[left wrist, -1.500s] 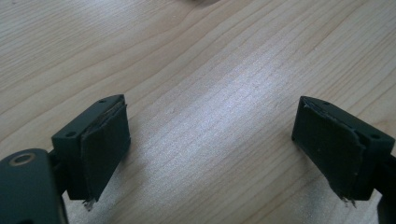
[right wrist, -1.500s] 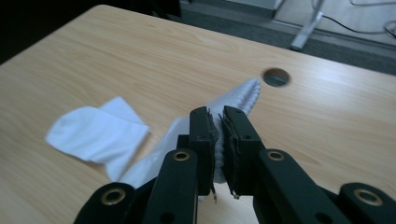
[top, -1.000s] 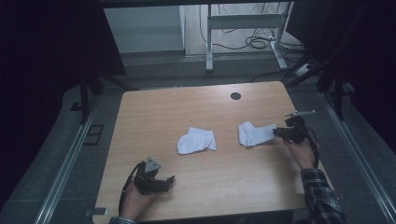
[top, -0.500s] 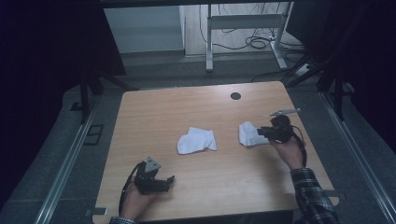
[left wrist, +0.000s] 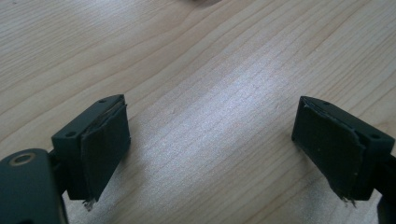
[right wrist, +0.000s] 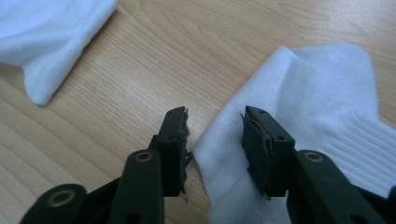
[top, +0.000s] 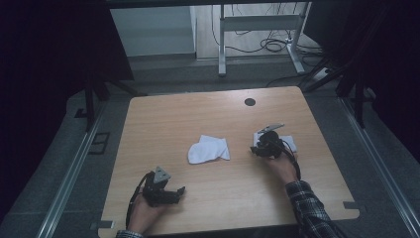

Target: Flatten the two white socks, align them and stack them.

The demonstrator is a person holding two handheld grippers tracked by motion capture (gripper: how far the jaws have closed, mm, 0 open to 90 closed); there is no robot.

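Note:
Two white socks lie on the wooden table. One sock is near the middle, and it is also the sock at the upper left of the right gripper view. The other sock lies at the right, partly under my right gripper. In the right gripper view, that gripper is low over the table, its jaws a little apart, with the near edge of the right sock between them. My left gripper rests near the front edge. Its jaws stand wide apart over bare wood.
A dark round hole sits in the table's far side. Beyond the table are a metal frame and cables on the floor. Metal rails run along both sides.
My right gripper has moved left across the right sock to its near edge. The left gripper and the middle sock have stayed put.

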